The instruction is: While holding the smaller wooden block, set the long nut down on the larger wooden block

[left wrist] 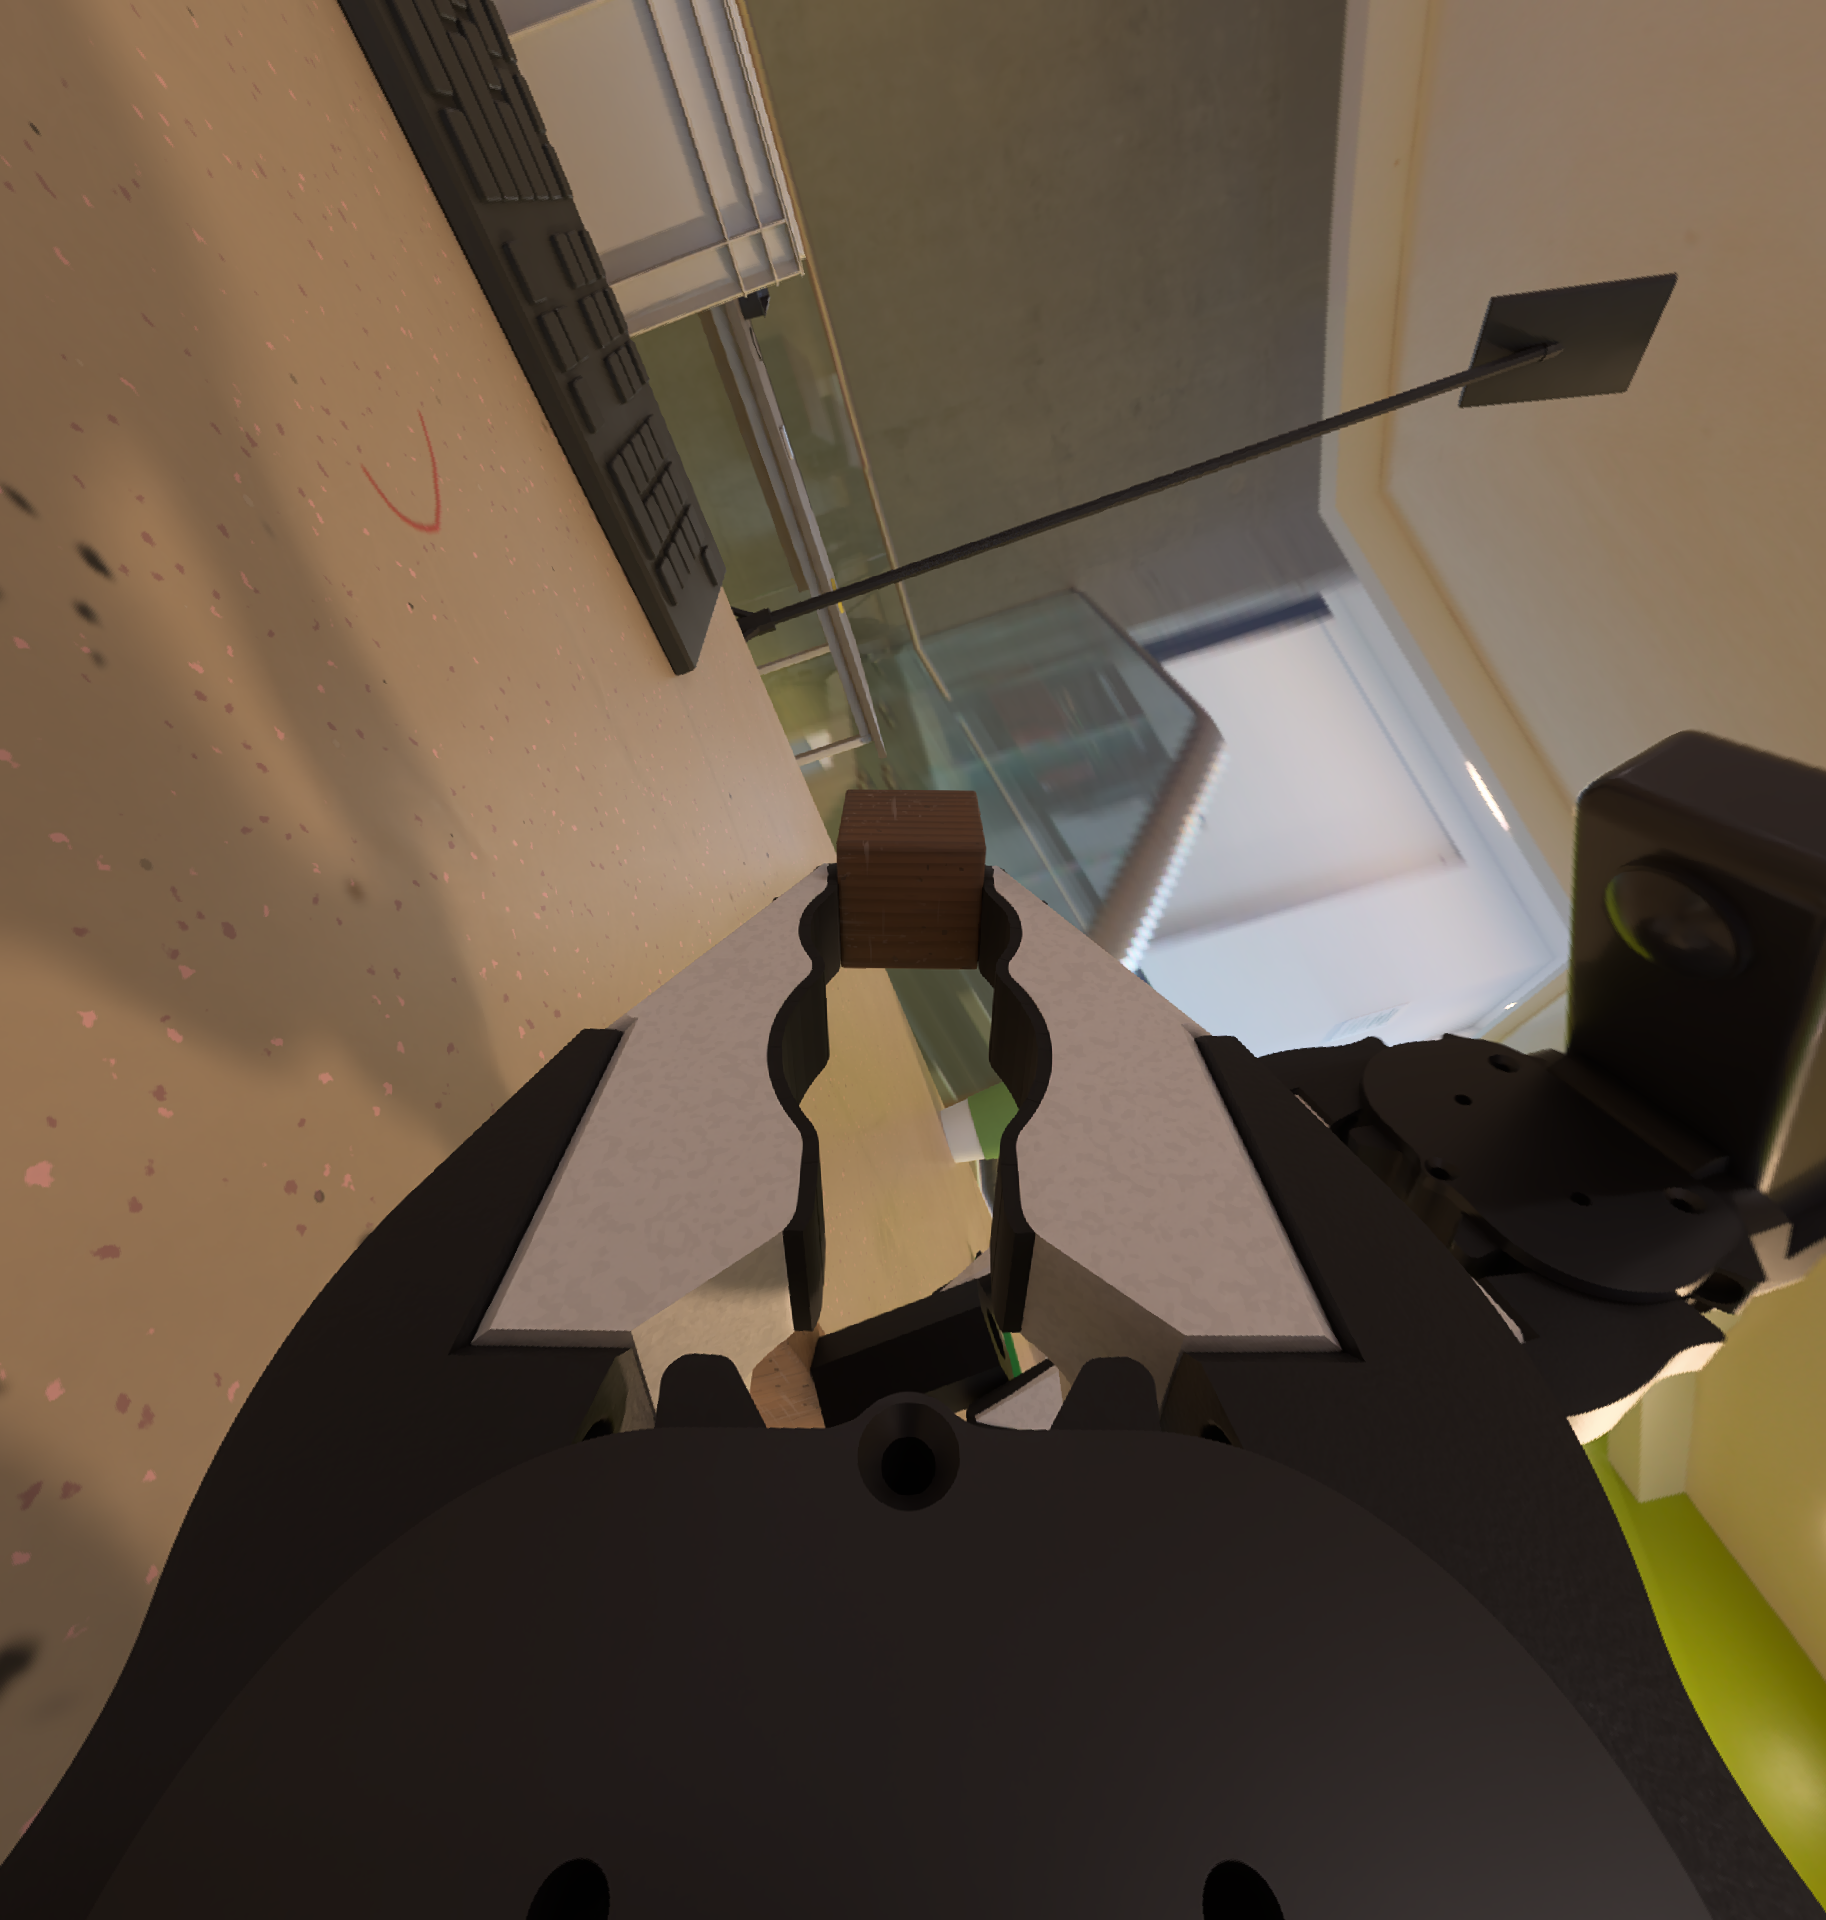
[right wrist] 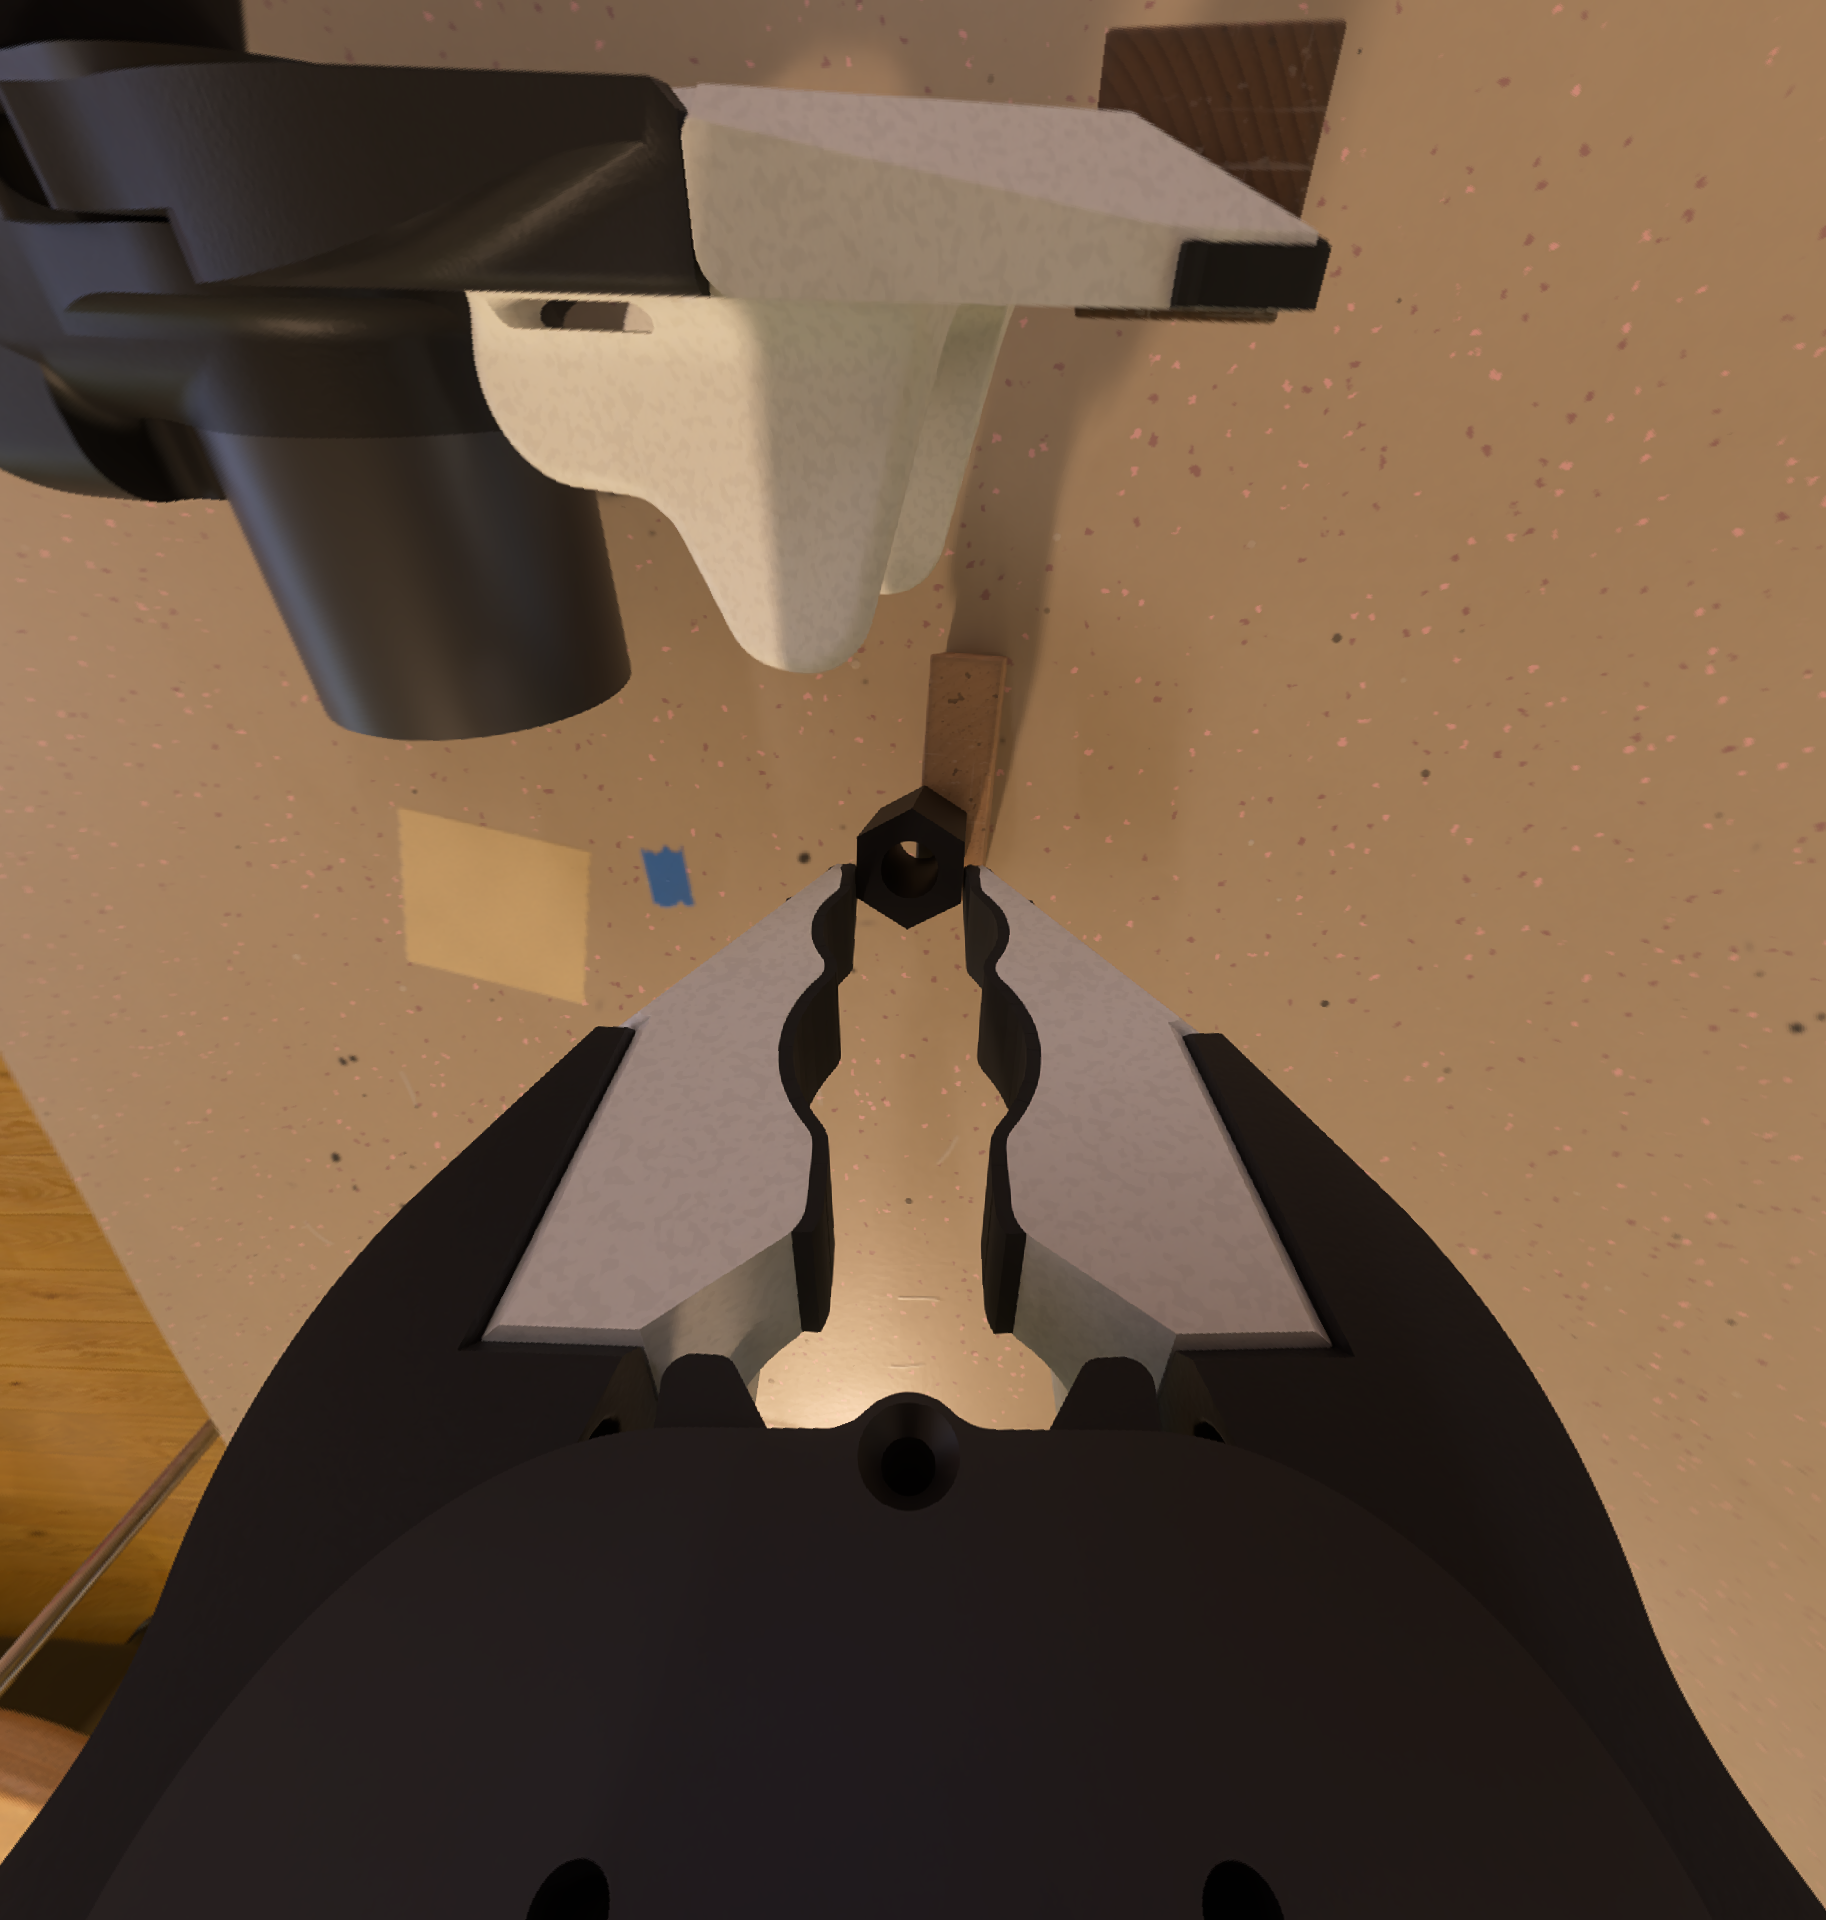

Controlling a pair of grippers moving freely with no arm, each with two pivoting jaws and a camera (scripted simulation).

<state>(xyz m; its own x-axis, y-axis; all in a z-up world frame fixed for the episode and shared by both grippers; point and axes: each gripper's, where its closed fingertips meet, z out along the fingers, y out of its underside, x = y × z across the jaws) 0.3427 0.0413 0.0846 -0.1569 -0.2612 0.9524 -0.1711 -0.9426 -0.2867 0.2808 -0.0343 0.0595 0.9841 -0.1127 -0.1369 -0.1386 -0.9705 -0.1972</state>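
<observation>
My left gripper [left wrist: 909, 914] is shut on the smaller wooden block [left wrist: 909, 878], a dark brown cube, and holds it up in the air beyond the table's edge. My right gripper [right wrist: 909, 883] is shut on the long nut [right wrist: 909, 868], black and hexagonal, seen end-on with its bore showing. The larger wooden block [right wrist: 963, 743], light tan, lies on the table just beyond the nut; I cannot tell whether they touch. The left gripper [right wrist: 1241, 255] crosses the top of the right wrist view with the brown cube [right wrist: 1226, 104] at its tips.
The table [right wrist: 1460, 727] is tan with pink speckles. A yellow paper square [right wrist: 493, 904] and a blue tape scrap [right wrist: 668, 876] lie left of the nut. A black keyboard [left wrist: 566, 312] lies along the table's far edge. The right gripper's body [left wrist: 1615, 1122] is close on the right.
</observation>
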